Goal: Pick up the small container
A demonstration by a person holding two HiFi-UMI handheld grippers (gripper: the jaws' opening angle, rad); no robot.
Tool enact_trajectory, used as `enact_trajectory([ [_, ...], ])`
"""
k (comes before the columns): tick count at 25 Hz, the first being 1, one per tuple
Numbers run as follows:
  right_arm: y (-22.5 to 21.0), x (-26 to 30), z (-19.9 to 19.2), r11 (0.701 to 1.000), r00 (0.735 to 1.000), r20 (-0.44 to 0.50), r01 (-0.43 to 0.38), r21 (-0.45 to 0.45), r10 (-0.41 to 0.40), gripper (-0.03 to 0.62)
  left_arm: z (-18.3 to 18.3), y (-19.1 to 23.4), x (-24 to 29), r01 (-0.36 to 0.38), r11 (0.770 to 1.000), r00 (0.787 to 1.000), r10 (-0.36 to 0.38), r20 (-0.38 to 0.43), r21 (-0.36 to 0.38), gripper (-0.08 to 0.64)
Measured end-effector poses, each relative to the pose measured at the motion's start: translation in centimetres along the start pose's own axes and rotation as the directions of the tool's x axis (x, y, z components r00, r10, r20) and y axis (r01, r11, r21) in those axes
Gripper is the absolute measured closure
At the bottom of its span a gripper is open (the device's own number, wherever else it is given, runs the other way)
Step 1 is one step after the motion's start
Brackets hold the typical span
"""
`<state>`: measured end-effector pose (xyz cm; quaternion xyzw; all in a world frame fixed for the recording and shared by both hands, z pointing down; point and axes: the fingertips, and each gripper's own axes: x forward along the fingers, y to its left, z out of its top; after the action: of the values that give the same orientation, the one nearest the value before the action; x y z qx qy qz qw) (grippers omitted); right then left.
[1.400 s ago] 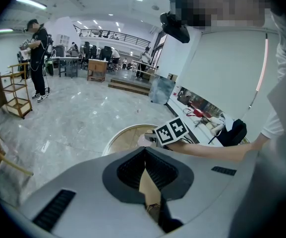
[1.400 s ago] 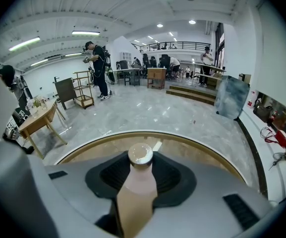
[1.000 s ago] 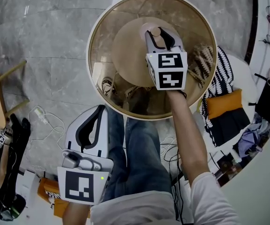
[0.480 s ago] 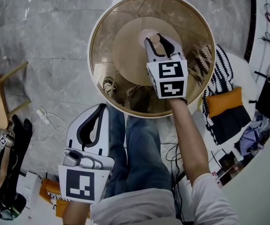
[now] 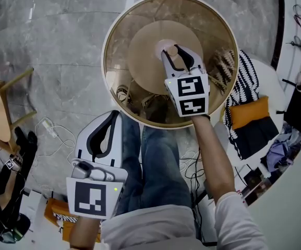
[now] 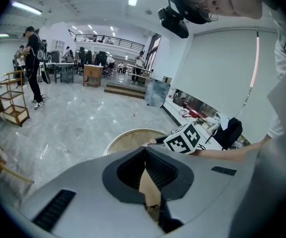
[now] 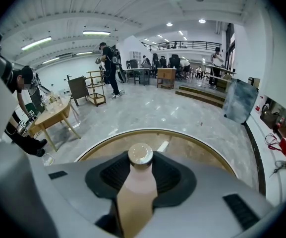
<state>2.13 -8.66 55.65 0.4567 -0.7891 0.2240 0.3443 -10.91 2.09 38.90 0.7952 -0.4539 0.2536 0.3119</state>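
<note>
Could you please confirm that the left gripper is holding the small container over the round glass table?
Not quite: it is the right gripper, not the left, that holds the small container over the round glass table. The right gripper view shows its jaws closed on the container's body.

Right gripper (image 5: 175, 52) - clamped on small container (image 7: 138, 180) - drawn back toward person, now lower in head view over round table (image 5: 113, 40). Container carried along between jaws, nearer table's near rim.
</note>
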Motion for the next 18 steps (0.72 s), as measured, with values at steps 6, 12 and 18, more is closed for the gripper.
enact_trajectory([
  [6, 0.3, -1.3, -0.1, 1.000, 1.000, -0.010, -0.013, 0.013, 0.014, 0.443, 1.3, 0.0, -0.6, 0.017, 1.000, 1.000, -0.017, 0.022, 0.000, 0.542],
  [12, 0.7, -2.5, 0.7, 1.000, 1.000, -0.012, -0.019, 0.013, 0.019, 0.443, 2.6, 0.1, -1.0, 0.021, 1.000, 0.999, -0.021, 0.033, 0.009, 0.541],
  [18, 1.2, -3.4, 1.3, 1.000, 1.000, -0.017, -0.026, 0.015, 0.026, 0.443, 3.4, 0.3, -1.2, 0.030, 0.999, 0.999, -0.030, 0.033, 0.014, 0.541],
])
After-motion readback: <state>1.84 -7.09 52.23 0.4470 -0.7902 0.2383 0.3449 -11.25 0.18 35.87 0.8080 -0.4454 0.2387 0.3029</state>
